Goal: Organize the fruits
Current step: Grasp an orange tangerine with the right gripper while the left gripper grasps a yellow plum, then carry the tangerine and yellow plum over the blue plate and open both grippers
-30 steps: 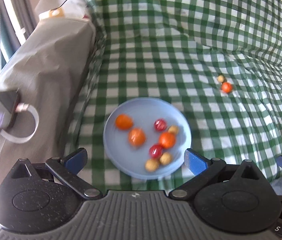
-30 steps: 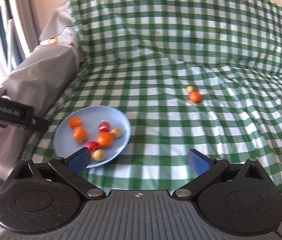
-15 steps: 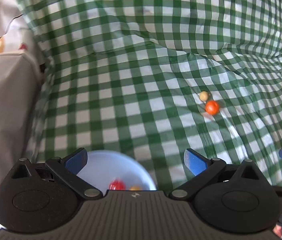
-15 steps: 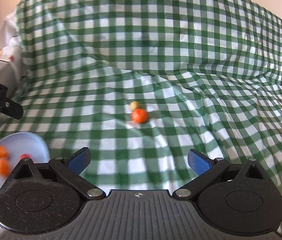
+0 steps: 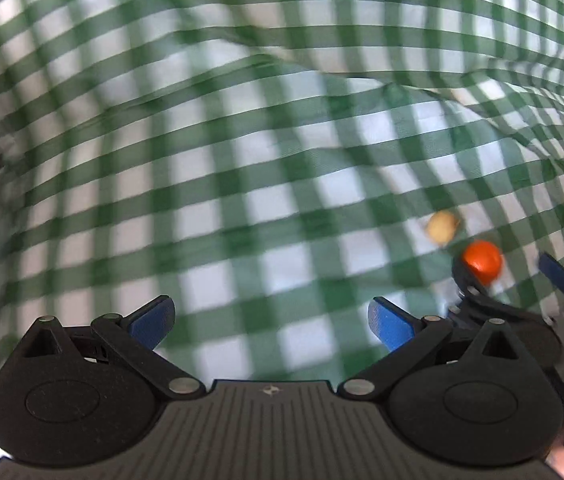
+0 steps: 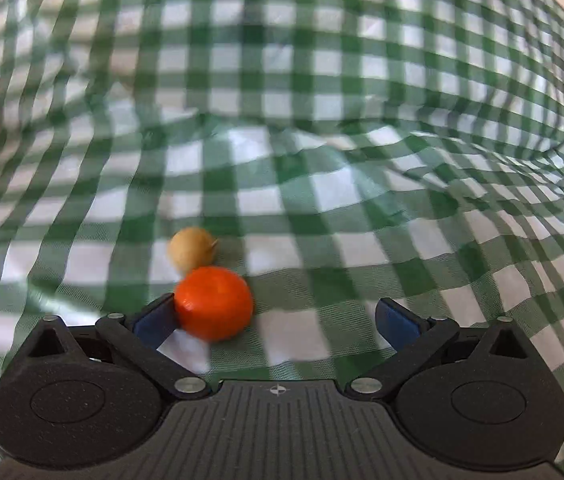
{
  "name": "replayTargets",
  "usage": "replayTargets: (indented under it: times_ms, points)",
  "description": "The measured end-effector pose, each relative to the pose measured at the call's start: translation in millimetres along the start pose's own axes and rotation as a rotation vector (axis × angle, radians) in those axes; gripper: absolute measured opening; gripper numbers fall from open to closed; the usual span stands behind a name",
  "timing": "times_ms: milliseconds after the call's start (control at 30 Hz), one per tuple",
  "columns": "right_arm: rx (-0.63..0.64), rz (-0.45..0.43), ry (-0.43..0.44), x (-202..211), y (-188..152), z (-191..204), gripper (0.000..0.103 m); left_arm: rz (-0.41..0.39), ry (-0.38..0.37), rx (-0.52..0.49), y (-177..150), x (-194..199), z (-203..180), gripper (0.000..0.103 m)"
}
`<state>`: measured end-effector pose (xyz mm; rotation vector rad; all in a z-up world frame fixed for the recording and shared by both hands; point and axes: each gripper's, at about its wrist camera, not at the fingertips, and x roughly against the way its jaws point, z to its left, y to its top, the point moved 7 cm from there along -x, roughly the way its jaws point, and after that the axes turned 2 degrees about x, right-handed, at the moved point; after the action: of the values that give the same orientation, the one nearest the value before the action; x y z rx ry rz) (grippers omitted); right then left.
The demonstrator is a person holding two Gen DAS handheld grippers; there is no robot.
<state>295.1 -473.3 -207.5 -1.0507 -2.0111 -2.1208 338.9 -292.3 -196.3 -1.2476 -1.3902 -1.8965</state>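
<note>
My right gripper [image 6: 276,318] is spread wide and low over the green-and-white checked cloth [image 6: 322,184], with the round orange fruit [image 6: 213,303] sitting just inside its left blue finger [image 6: 154,320], touching it or very nearly so, and a wide gap across to the other finger. I have it off-centre like this because the small pale yellow-brown fruit [image 6: 192,250] lies right behind the orange one, touching or almost touching, and I want only the orange one between the fingers. As I judge it, I should slide a little left before closing, or the fruit will roll away on the soft, rumpled cloth. My left gripper [image 5: 270,318] is also spread, with nothing between its fingers, hanging over bare cloth to the left of both fruits; it looks like it is waiting clear of the reach. No dish shows in either view.
</note>
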Motion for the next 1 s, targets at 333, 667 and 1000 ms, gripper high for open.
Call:
replayTargets:
  times_ms: [333,667,1000]
  points:
    - [-0.158,0.019,-0.068,0.2,-14.6,-69.6,0.102,-0.037,-0.104,-0.199,24.9,-57.1,-84.3,0.103]
    - [-0.059,-0.035,-0.026,12.7,-11.8,-45.7,0.037,-0.06,-0.171,-0.264,16.6,-37.6,-110.6,0.027]
    - [-0.092,-0.023,-0.038,113.2,-13.0,-54.0,0.037,-0.017,-0.07,-0.078,-93.8,104.3,-3.1,0.027]
